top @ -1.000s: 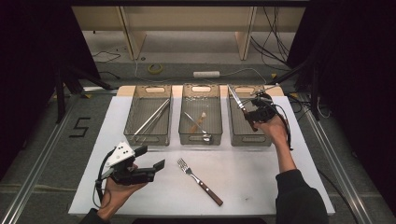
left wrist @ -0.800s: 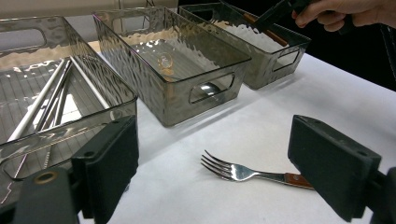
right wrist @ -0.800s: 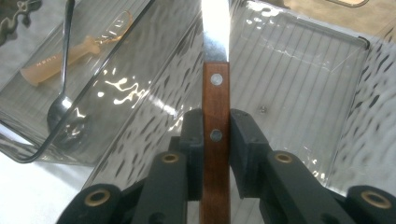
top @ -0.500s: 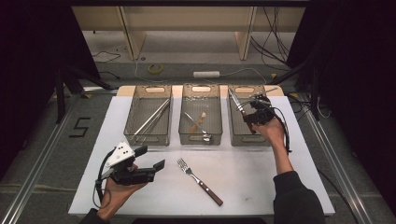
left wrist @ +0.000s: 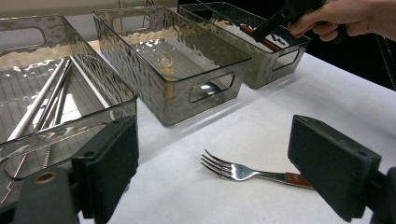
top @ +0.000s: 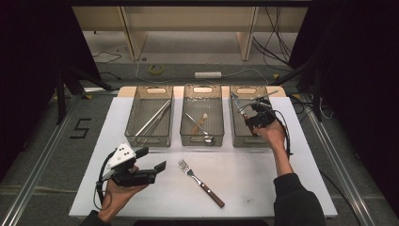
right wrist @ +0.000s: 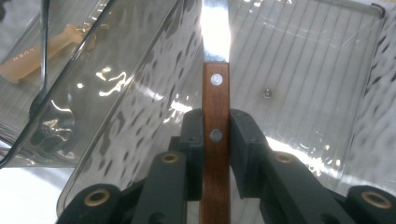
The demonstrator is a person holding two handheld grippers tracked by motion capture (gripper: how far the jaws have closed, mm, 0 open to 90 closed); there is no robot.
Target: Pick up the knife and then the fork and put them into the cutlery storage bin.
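Now our right tongs [right wrist: 215, 140] clamp the wooden-handled knife [right wrist: 215, 116] over the right-hand bin [top: 249, 136]; our left tongs [left wrist: 224, 154] gape wide and empty near the fork [top: 200, 182] on the table [top: 263, 188].

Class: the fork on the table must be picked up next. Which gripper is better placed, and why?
Left. The left gripper is open with the fork just ahead, while the right gripper is shut on a knife over the right bin.

right gripper [top: 251, 116] | moved slightly left and lower into right bin [top: 244, 137] | knife [top: 239, 103] tilted lower
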